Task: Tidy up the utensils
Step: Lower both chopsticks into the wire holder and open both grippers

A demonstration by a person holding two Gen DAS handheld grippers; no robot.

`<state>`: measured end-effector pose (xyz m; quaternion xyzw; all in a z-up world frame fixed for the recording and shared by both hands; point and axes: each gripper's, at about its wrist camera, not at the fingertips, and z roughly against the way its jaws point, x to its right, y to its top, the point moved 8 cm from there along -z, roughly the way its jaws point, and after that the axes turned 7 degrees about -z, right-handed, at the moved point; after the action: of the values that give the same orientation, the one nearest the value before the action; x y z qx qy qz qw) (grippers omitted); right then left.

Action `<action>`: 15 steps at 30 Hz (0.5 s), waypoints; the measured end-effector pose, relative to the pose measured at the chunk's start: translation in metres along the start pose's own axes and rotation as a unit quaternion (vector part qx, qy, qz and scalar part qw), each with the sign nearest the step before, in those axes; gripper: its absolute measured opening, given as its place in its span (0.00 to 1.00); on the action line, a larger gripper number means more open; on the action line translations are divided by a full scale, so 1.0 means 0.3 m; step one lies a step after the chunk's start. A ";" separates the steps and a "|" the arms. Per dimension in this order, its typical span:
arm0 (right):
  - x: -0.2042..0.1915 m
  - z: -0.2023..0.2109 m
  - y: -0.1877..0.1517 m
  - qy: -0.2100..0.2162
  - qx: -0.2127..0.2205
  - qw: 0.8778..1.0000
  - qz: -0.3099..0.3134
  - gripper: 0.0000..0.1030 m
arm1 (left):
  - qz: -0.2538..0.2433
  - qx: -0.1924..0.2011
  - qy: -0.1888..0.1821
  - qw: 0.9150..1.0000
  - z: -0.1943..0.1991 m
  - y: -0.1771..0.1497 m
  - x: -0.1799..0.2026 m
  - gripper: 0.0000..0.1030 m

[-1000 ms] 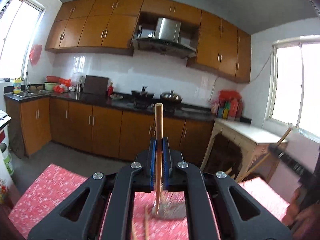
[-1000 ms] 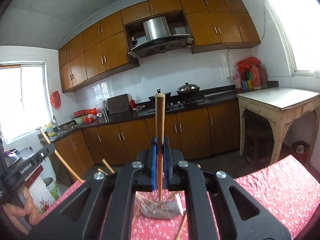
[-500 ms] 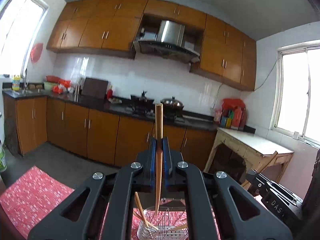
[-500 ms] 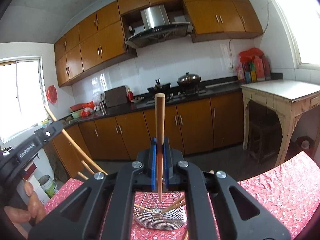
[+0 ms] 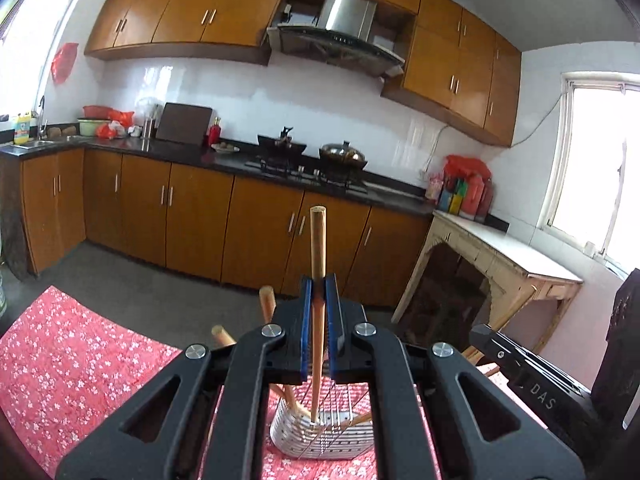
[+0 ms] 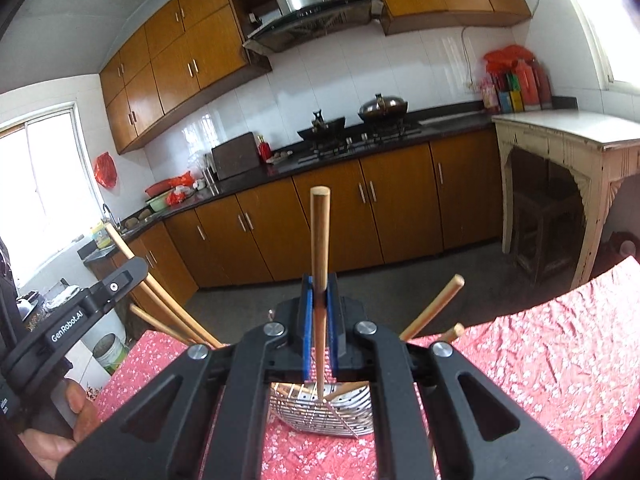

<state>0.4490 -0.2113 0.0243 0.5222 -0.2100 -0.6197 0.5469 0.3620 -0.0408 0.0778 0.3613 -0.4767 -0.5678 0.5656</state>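
Note:
My left gripper (image 5: 319,320) is shut on an upright wooden chopstick (image 5: 318,248), its lower tip over the metal utensil basket (image 5: 320,436). My right gripper (image 6: 319,320) is shut on another upright wooden chopstick (image 6: 320,232), tip inside the same basket (image 6: 324,412). Several chopsticks (image 6: 430,308) lean out of the basket. The left gripper also shows in the right wrist view (image 6: 80,312), and the right gripper in the left wrist view (image 5: 520,368).
The basket stands on a table with a red floral cloth (image 6: 540,360). Behind it are brown kitchen cabinets (image 5: 192,216), a stove with pots (image 5: 312,156) and a cream side table (image 6: 560,136) on the right.
Both grippers have dropped closer to the basket with their chopsticks. The chopstick tips now reach into or just over the basket; the two grippers have drawn nearer each other.

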 end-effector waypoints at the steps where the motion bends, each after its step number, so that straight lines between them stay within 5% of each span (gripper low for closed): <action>1: 0.004 -0.006 -0.008 -0.001 -0.004 1.000 -0.002 0.07 | -0.001 -0.006 0.001 1.000 -0.009 -0.009 -0.002 0.06; 7: 0.035 -0.025 -0.035 -0.029 -0.012 1.000 -0.001 0.19 | -0.007 -0.035 0.011 0.999 -0.029 -0.044 -0.027 0.06; 15: 0.030 0.078 -0.002 -0.051 0.031 0.998 0.015 0.36 | -0.001 -0.026 0.022 0.999 0.016 -0.009 -0.057 0.08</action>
<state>0.4297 -0.2266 0.0286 0.5032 -0.2641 -0.6308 0.5283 0.3583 -0.0235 0.0743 0.3596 -0.4485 -0.5726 0.5845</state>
